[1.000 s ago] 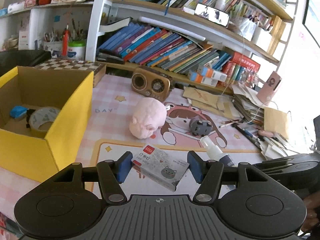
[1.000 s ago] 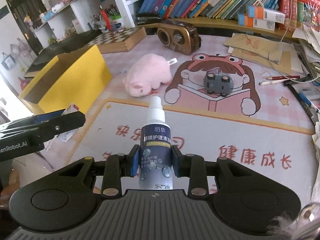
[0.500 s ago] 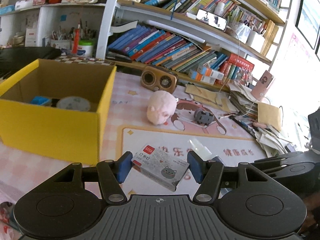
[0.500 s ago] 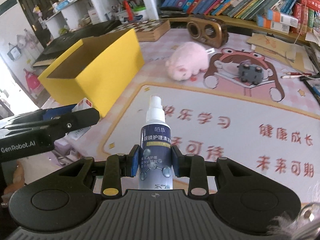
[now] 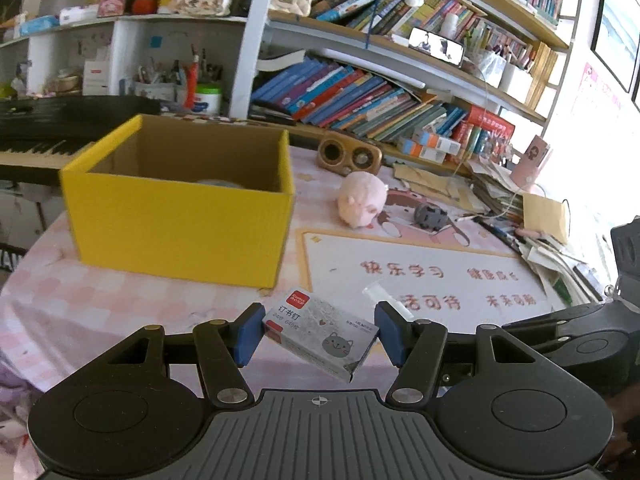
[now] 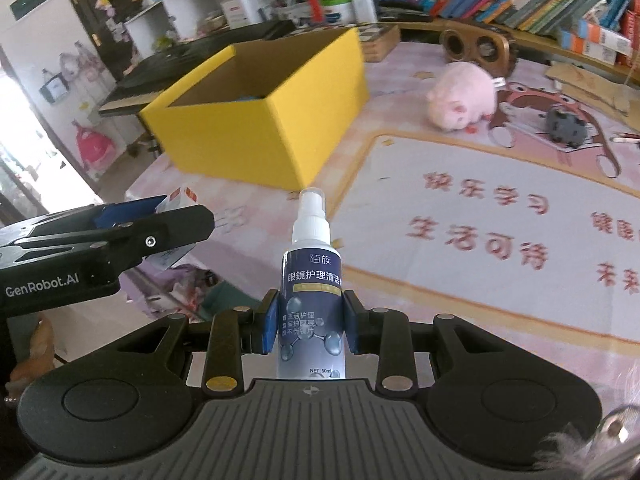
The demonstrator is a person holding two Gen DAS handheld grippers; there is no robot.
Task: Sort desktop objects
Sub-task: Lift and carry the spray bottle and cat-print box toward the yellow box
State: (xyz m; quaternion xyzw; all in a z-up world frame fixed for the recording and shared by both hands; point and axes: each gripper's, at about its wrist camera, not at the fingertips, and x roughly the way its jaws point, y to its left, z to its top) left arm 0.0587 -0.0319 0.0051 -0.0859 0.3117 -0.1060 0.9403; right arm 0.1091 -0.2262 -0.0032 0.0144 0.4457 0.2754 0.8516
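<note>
The left gripper (image 5: 316,334) is clamped on a box of staples (image 5: 320,330), its blue pads (image 5: 247,333) pressing on the two ends so that the box hangs tilted in the air, on the near side of the yellow cardboard box (image 5: 180,216). The right gripper (image 6: 309,322) is clenched round a spray bottle of lens cleaner (image 6: 311,300), held upright with its white nozzle on top, also on the near side of the yellow box and off its right corner. In the right wrist view the left gripper shows as a black arm at the left, with a corner of the staple box poking out past its blue pad.

The yellow box stands open on the pink checked tablecloth (image 5: 120,300); inside, a pale round thing and a bit of blue show, too hidden to name. To the right of the box lies a pink plush pig (image 5: 360,204), and further right a small grey toy car (image 5: 430,216), both on a printed desk mat (image 6: 480,208). Behind the pig, further from the box, stands a wooden retro speaker (image 5: 350,154).
</note>
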